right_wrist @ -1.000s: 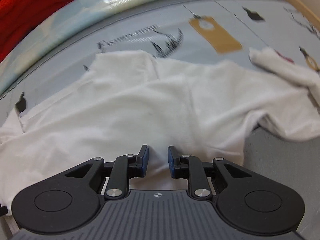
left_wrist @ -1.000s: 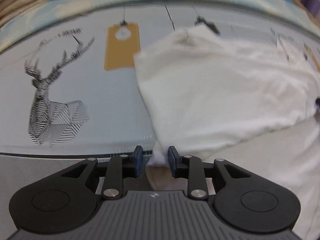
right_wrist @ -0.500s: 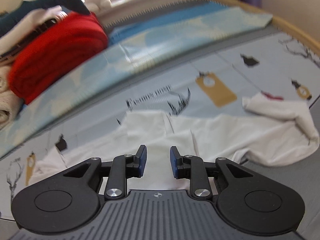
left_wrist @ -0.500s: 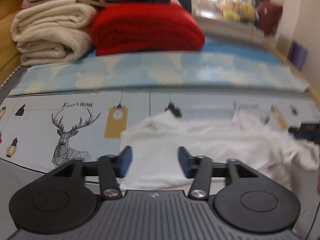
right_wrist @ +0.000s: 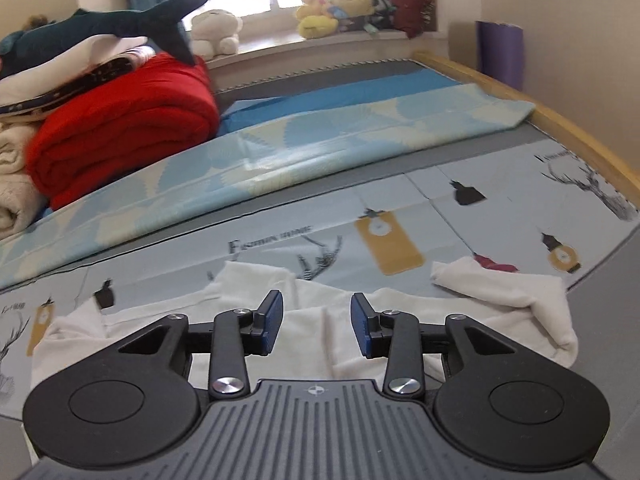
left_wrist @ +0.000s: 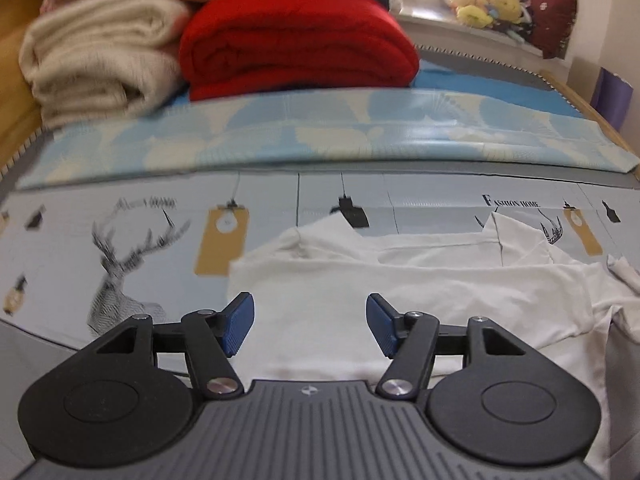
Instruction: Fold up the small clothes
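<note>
One white garment [left_wrist: 400, 280], lying partly folded on one printed mat [left_wrist: 120, 216]. Two grippers: left gripper [left_wrist: 310, 322] and right gripper [right_wrist: 317, 320], each with two blue pads. One red folded blanket [left_wrist: 296, 40]. One cream folded blanket [left_wrist: 96, 64]. One plush shark [right_wrist: 120, 24]. One white plush toy [right_wrist: 216, 28]. One purple roll [right_wrist: 502, 52]. Yellow plush toys [right_wrist: 336, 4] were heaped together; their number could not be told.

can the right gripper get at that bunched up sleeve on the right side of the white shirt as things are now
Probably yes. The right gripper is open and empty above the white shirt, and the bunched sleeve lies exposed on the printed mat, with nothing over it.
</note>
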Demonstrator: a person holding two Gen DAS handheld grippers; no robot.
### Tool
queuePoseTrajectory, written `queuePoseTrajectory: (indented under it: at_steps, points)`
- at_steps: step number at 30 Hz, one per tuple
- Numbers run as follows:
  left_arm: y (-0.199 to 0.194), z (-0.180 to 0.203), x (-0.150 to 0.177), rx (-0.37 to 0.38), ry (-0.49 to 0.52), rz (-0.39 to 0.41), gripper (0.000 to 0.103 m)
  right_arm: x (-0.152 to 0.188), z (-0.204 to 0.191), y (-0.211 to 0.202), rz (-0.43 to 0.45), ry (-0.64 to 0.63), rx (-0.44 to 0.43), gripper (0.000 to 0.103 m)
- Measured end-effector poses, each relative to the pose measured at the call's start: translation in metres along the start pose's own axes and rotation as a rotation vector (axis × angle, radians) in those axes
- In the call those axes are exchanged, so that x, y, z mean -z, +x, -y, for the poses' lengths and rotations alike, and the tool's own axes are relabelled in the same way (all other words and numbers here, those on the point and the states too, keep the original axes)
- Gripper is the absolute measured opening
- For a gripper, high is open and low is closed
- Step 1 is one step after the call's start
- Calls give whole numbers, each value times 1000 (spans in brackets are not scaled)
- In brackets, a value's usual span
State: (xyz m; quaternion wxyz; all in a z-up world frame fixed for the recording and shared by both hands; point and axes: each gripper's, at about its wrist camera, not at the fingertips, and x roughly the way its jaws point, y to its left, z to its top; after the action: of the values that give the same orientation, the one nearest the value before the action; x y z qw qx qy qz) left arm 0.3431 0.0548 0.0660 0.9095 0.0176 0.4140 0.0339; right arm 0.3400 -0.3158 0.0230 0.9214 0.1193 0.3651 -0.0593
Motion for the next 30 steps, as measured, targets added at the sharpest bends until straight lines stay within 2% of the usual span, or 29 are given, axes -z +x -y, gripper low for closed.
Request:
queuePoseTrajectory:
  at_steps: [4, 9, 11, 13, 15, 20, 24, 28, 30]
  points:
    - [10, 2, -8, 6, 13, -2, 68, -2, 0, 8, -22, 13, -2, 39]
    - [20, 4, -15, 10, 5, -6, 68, -6, -3, 4, 11, -8, -31, 39]
    - [22, 4, -16, 8, 1, -11, 68, -9, 2, 0, 35, -1, -31, 31]
    - [23, 5, -18, 9, 2, -13, 68, -11, 12, -2, 52, 22, -31, 10]
    - [22, 8, -18, 16, 3, -11, 68, -13, 22, -6, 67, 50, -28, 6]
    - [21, 10, -18, 27, 13, -10, 68, -13, 51, -12, 102, 94, -21, 6]
    - [21, 4, -15, 28, 1, -20, 68, -19, 92, -22, 150, 158, 15, 7]
    - [25, -4, -12, 14, 16, -35, 68, -31, 170, -44, 250, 312, 101, 7]
    - [27, -8, -12, 10, 11, -49, 68, -30, 208, -46, 255, 383, 155, 7]
